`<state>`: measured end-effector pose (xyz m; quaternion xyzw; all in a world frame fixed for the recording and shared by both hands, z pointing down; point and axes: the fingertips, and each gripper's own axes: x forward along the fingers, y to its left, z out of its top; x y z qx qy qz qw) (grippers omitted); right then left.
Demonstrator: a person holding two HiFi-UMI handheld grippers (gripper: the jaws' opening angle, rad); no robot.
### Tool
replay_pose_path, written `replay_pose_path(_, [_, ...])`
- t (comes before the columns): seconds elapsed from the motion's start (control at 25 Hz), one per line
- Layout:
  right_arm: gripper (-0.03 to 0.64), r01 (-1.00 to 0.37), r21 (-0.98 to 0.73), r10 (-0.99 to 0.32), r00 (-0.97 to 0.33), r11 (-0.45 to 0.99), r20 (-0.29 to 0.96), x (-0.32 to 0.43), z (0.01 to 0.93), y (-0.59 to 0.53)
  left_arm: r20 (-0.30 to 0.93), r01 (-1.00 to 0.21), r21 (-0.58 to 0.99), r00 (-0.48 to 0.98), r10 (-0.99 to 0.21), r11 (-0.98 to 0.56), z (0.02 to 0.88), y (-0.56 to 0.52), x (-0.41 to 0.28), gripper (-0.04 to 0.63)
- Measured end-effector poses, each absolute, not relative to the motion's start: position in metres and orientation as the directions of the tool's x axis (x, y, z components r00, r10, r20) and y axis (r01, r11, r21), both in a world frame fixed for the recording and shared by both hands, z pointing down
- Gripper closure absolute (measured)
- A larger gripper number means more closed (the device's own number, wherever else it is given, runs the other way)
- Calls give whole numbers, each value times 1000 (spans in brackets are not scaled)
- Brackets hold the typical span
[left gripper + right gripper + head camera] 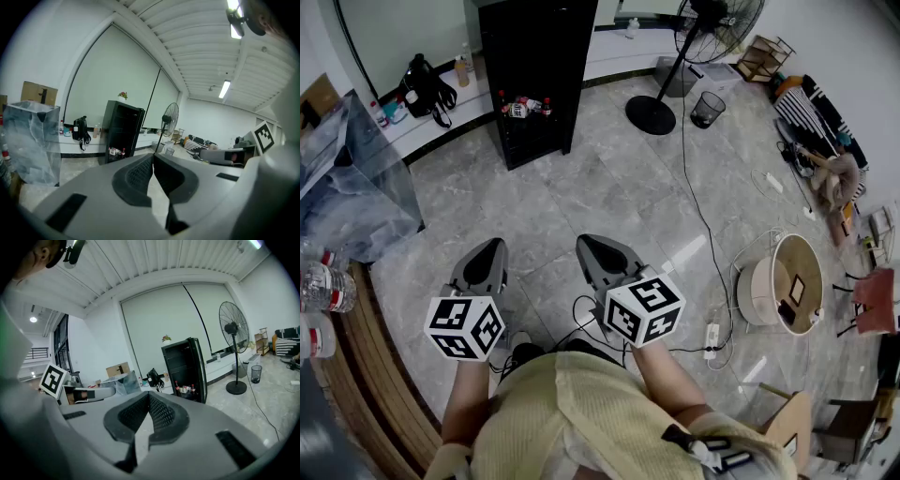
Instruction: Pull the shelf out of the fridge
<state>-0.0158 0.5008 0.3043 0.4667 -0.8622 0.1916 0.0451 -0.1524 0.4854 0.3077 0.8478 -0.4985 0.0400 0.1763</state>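
The black fridge (530, 75) stands across the room by the far wall, its front open. A low shelf (523, 109) in it carries a few bottles. My left gripper (497, 242) and right gripper (584, 240) are held side by side in front of the person, well short of the fridge and pointing toward it. Both are shut with nothing between the jaws. In the left gripper view the fridge (123, 131) shows beyond the closed left gripper (153, 156). The right gripper view shows the fridge (185, 369) and its bottles (185, 390) past the closed right gripper (149, 394).
A standing fan (694, 47), a mesh bin (707, 109) and a floor cable (698, 206) lie right of the fridge. A plastic-wrapped object (347, 178), water bottles (323, 286) and a wooden table edge (366, 375) are at my left. A round white tub (783, 281) sits right.
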Motion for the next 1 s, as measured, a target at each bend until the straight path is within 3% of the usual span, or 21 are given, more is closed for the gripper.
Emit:
replay_pose_path(0.44, [601,-768,-364,-747,-623,527,232,33,316,499,253,-877,261,466,-848,-404,318,496,-98,575])
replay_pose_path(1.0, [600,-710,-468,-709,-670,526,220,23,334,454,283,-873,334,452,-846,-355,342,453,-102,575])
